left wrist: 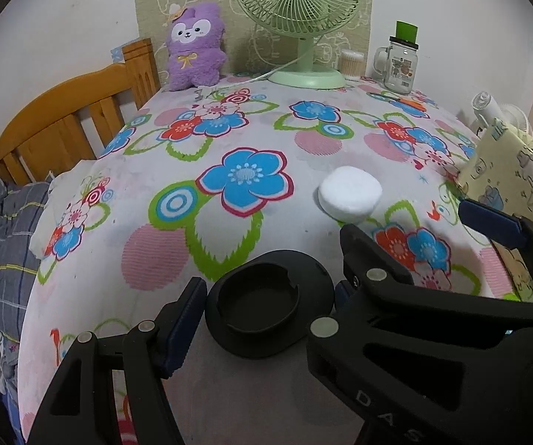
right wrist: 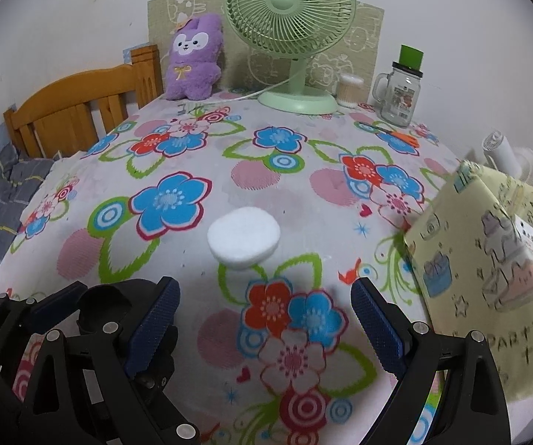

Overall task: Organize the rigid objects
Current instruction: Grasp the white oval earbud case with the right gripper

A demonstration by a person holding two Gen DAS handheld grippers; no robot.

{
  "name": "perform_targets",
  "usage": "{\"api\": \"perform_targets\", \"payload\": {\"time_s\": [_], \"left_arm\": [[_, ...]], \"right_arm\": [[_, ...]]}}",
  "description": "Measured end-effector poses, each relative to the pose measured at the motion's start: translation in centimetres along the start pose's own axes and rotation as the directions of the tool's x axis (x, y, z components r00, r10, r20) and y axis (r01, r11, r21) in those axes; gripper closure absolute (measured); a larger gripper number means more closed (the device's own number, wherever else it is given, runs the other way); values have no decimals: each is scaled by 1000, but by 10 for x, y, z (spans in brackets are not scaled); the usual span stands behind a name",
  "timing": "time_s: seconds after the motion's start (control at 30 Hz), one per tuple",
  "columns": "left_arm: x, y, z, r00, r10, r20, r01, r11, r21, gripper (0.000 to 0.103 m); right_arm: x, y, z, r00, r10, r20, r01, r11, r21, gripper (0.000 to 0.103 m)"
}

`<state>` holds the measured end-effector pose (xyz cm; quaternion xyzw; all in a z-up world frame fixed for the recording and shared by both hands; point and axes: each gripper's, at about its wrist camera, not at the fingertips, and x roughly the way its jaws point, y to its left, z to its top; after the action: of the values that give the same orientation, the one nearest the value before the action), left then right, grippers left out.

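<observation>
Left gripper: closed on a black ring-shaped holder; the holder is seen clamped between the blue pads, carried low over the near edge of the desk.
Right gripper: released; the jaws are spread wide with nothing between them, and only flowered cloth is seen in the gap.
White disc: left lying flat on the cloth, just beyond the right gripper and apart from both pads.
Yellow box: stood at the right edge of the desk, near the disc; it is judged to be the likely container, though this cannot be confirmed.
Back row: a green fan, a purple plush toy, a glass jar and a tub of cotton swabs are lined up against the wall.
Progress: judged as early; one item is in hand but not yet placed, and the disc is untouched.
Remaining: the holder is to be set down and the disc collected.
Hidden or unclear: the inside of the yellow box is not shown; an orange-handled tool near the jar is too small to be identified; the holder is partly covered in the right wrist view.
</observation>
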<state>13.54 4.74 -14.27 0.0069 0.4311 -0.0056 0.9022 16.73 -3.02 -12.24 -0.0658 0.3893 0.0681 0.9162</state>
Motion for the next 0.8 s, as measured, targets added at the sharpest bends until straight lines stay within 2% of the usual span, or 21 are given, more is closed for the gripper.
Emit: {"api": "perform_targets", "payload": {"time_s": [0.2, 0.43, 0.5, 0.57, 0.7, 0.8], "left_arm": [[10, 5, 13, 1000, 7, 2, -7, 1000, -9, 30], [26, 10, 21, 999, 22, -27, -22, 1000, -11, 30], [27, 10, 23, 999, 17, -30, -17, 1000, -12, 30], [28, 11, 25, 999, 22, -29, -22, 1000, -11, 30], [31, 13, 26, 999, 16, -31, -17, 1000, -20, 30], [31, 14, 27, 999, 12, -32, -13, 1000, -24, 30]], "right_arm": [[12, 2, 15, 1000, 8, 17, -8, 999, -31, 8], [32, 4, 25, 1000, 25, -9, -25, 999, -38, 8], [36, 4, 26, 999, 30, -16, -31, 999, -34, 11], [41, 3, 28, 999, 24, -27, -25, 999, -27, 22], [49, 2, 29, 998, 41, -53, -42, 999, -15, 27], [54, 2, 29, 995, 72, -74, -73, 997, -10, 41]]}}
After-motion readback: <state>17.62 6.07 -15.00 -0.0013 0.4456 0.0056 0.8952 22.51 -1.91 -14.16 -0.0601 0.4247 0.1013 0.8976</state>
